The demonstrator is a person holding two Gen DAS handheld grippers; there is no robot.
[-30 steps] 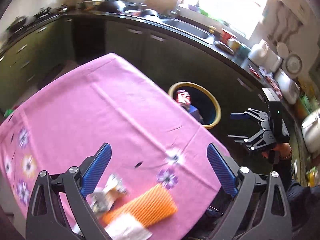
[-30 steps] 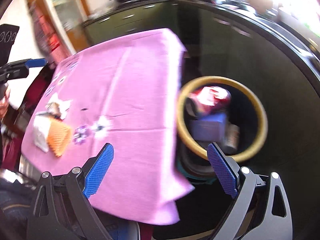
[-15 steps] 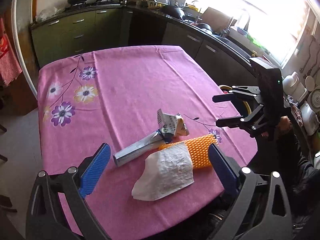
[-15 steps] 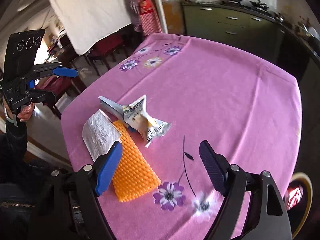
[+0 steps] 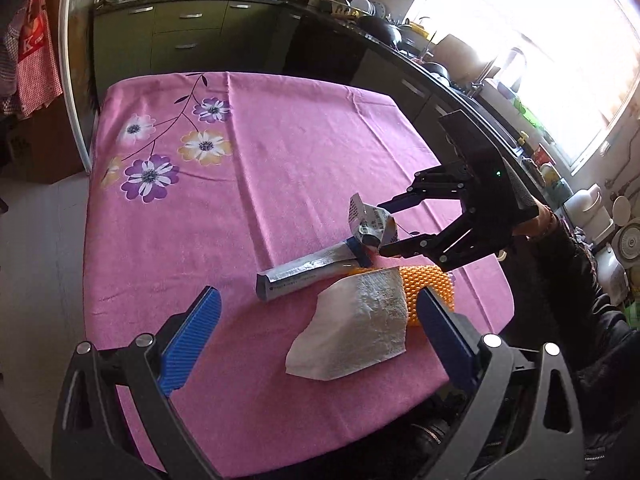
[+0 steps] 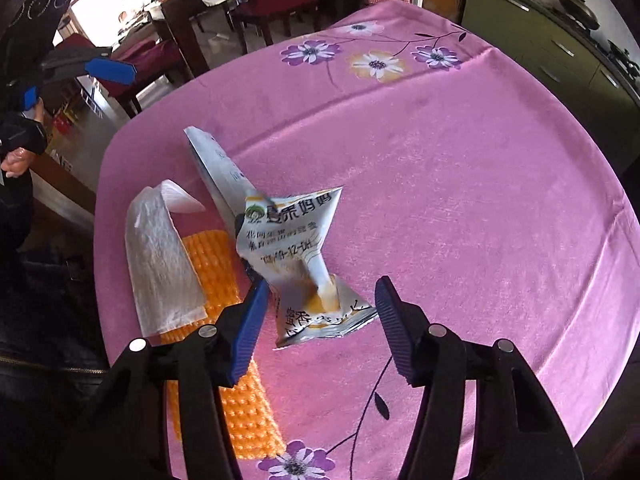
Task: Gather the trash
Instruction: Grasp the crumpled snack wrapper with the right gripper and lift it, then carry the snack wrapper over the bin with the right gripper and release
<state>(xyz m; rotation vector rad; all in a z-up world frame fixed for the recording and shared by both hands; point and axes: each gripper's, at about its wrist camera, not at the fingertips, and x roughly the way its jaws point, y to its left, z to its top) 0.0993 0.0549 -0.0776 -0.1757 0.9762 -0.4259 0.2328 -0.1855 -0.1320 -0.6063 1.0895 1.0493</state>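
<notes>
A crumpled printed snack wrapper [image 6: 292,232] [image 5: 370,224] lies on the pink tablecloth [image 5: 240,200], propped on a long silver box [image 5: 304,276] [image 6: 216,164]. Beside them an orange foam net [image 5: 430,284] [image 6: 240,412] sits partly under a white paper napkin [image 5: 356,336] [image 6: 160,248]. My right gripper [image 6: 320,312] [image 5: 382,228] points down over the wrapper. Its jaws are closing, with the wrapper's lower end between them and the pads not visibly pressing it. My left gripper [image 5: 316,320] [image 6: 70,84] hovers open just short of the napkin, holding nothing.
The trash sits near the table's corner, close to its edges. Dark green kitchen cabinets [image 5: 180,36] and a cluttered counter [image 5: 400,36] run behind and to the right. A person's dark sleeve [image 5: 580,280] holds the right gripper. Chairs and another table [image 6: 160,52] stand beyond the far side.
Both views swung away from the yellow-rimmed bin to the trash pile. The right gripper came down over the wrapper and its jaws narrowed. The left gripper moved nearer the napkin.
</notes>
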